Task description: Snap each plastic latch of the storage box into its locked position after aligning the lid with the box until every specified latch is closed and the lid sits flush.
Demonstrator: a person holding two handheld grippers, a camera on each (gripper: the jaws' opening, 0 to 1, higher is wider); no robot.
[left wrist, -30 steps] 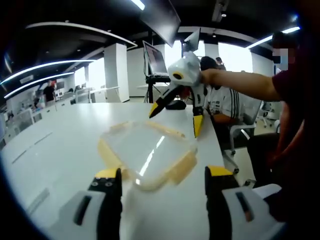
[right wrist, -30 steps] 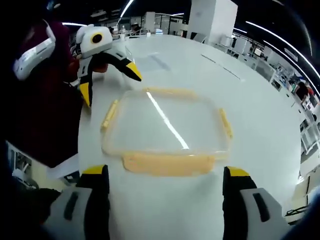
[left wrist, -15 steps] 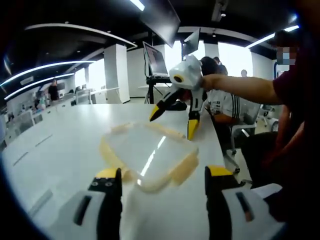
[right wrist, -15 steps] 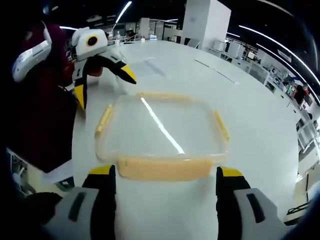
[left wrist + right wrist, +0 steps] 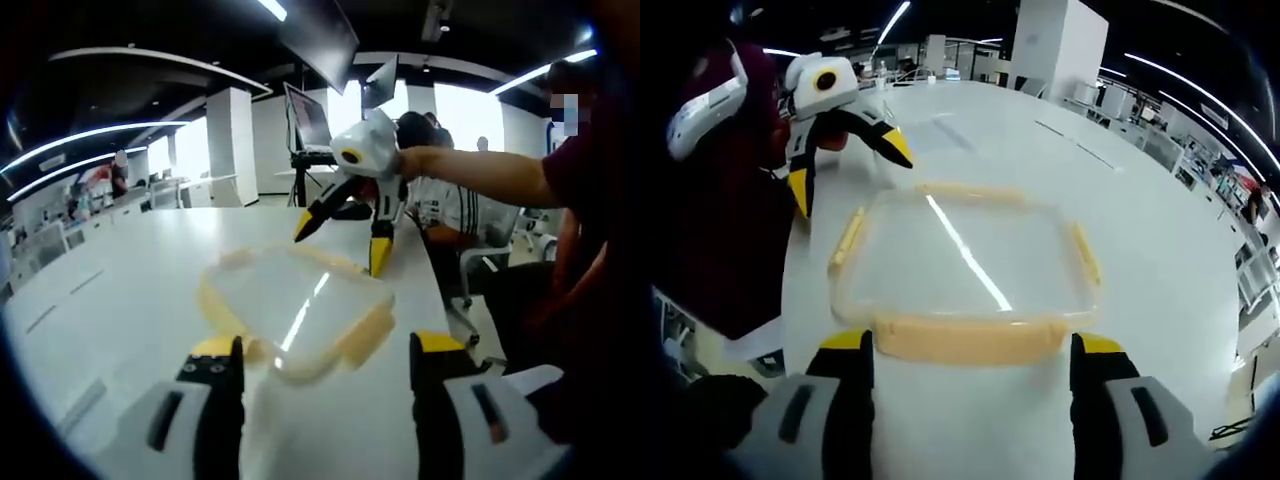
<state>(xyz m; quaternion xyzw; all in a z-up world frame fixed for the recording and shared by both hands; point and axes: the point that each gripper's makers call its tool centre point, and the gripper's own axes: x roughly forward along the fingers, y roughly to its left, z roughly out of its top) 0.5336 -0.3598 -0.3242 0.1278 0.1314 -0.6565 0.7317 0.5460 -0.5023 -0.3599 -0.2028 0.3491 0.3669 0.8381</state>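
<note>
The storage box (image 5: 965, 270), a clear container with its lid on and yellow latches, lies flat on the white table (image 5: 1160, 240) at the centre of the right gripper view and at the lower centre of the left gripper view. The right gripper (image 5: 965, 350) has its jaws spread wide, holding nothing, its yellow tips just at the two ends of the near latch (image 5: 965, 335). The left gripper (image 5: 325, 355) is likewise spread wide and holds nothing, with a corner of the box between its tips; in the right gripper view it hangs at the upper left, above the table beside the left-hand latch (image 5: 848, 238). Judged risks: the box is light and the table smooth, so a push on one latch with no counter-hold can slide or turn the box. If the lid is not seated flush, a latch can skip its rim and spring back. Whether any latch is already locked cannot be told. A jaw tip pressing at an angle can slip off the narrow latch edge.
</note>
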